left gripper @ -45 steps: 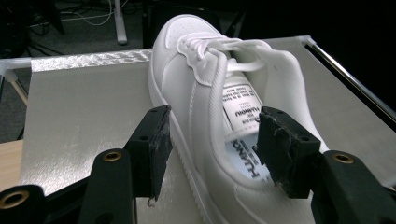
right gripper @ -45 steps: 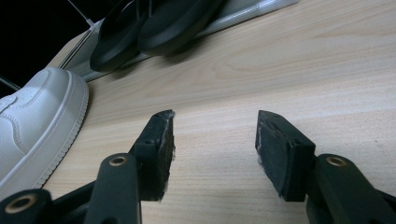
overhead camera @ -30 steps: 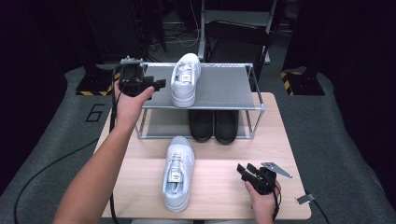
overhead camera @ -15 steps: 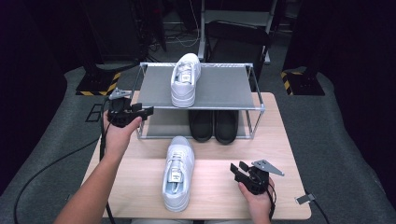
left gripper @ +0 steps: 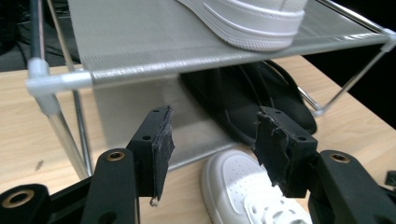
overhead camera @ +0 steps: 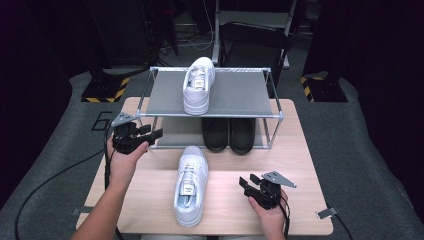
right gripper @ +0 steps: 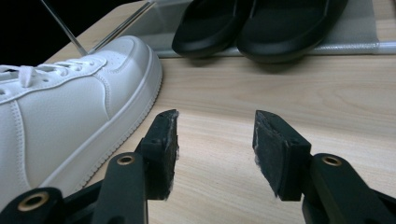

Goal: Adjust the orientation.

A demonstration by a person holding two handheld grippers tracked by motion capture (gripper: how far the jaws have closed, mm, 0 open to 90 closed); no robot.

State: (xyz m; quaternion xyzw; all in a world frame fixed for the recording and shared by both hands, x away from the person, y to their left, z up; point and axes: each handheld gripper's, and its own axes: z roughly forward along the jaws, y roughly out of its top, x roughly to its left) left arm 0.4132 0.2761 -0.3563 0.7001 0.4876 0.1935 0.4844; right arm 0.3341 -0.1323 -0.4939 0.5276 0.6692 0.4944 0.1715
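Note:
One white sneaker (overhead camera: pixel 198 85) stands on the top shelf of a metal rack (overhead camera: pixel 235 95); its mate (overhead camera: pixel 191 184) lies on the wooden table in front. My left gripper (overhead camera: pixel 156 133) hangs open left of the rack, level with the lower shelf, pointing right. In the left gripper view its jaws (left gripper: pixel 212 140) hold nothing, and the table sneaker's toe (left gripper: pixel 233 182) lies below them. My right gripper (overhead camera: pixel 244 182) rests low to the right of the table sneaker (right gripper: pixel 70 116). Its jaws (right gripper: pixel 215 140) have just been opening and nothing is between them.
A pair of black shoes (overhead camera: pixel 229 134) sits on the rack's lower shelf, also seen ahead in the right gripper view (right gripper: pixel 261 23). The rack's corner post (left gripper: pixel 44 88) stands close to my left jaw. Bare table (overhead camera: pixel 300 165) lies to the right.
My left hand has come down and back from the rack's top left corner to beside its lower shelf. The right gripper has slid a little left toward the table sneaker.

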